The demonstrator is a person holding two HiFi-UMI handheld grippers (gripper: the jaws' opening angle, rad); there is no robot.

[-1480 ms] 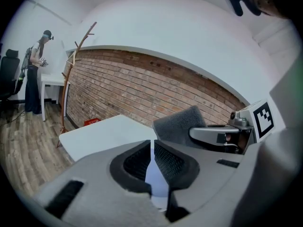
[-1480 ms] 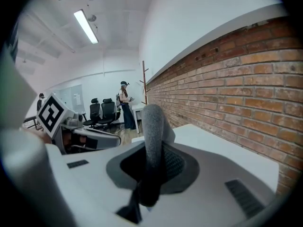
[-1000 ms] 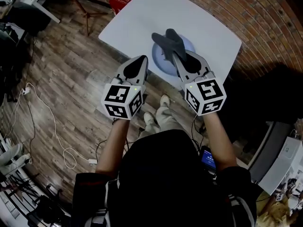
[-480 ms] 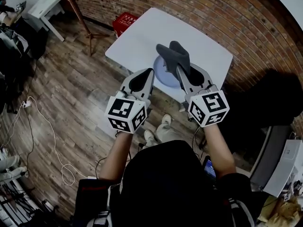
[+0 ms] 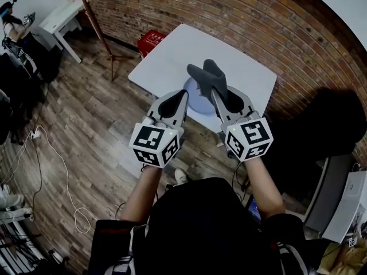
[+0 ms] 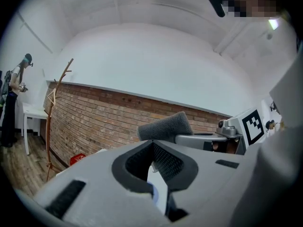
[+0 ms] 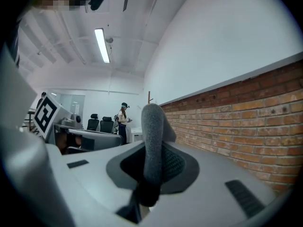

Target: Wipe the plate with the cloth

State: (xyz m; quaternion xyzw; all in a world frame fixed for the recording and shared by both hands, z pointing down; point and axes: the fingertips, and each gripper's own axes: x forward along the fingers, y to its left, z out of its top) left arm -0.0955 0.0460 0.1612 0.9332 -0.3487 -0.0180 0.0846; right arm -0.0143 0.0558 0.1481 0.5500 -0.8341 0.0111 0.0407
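Note:
A pale blue plate (image 5: 196,103) hangs over the near edge of the white table (image 5: 172,50). My left gripper (image 5: 184,94) is shut on the plate's rim, which shows as a thin pale sliver (image 6: 158,193) between its jaws. My right gripper (image 5: 213,91) is shut on a grey cloth (image 5: 207,76). The cloth sticks out past the fingertips, over the plate's far side. In the right gripper view the cloth (image 7: 152,141) stands upright between the jaws. In the left gripper view the cloth (image 6: 163,126) shows just right of centre. Both grippers point level, side by side.
A brick wall (image 5: 241,16) runs behind the table. A red crate (image 5: 150,39) and a wooden coat stand (image 5: 94,24) are at the table's left. A white desk (image 5: 60,16) is farther left. Cables (image 5: 51,153) lie on the wood floor. A person (image 7: 124,119) stands far off.
Both grippers have risen together, the left with the plate and the right with the cloth. The table now looks smaller and farther below them.

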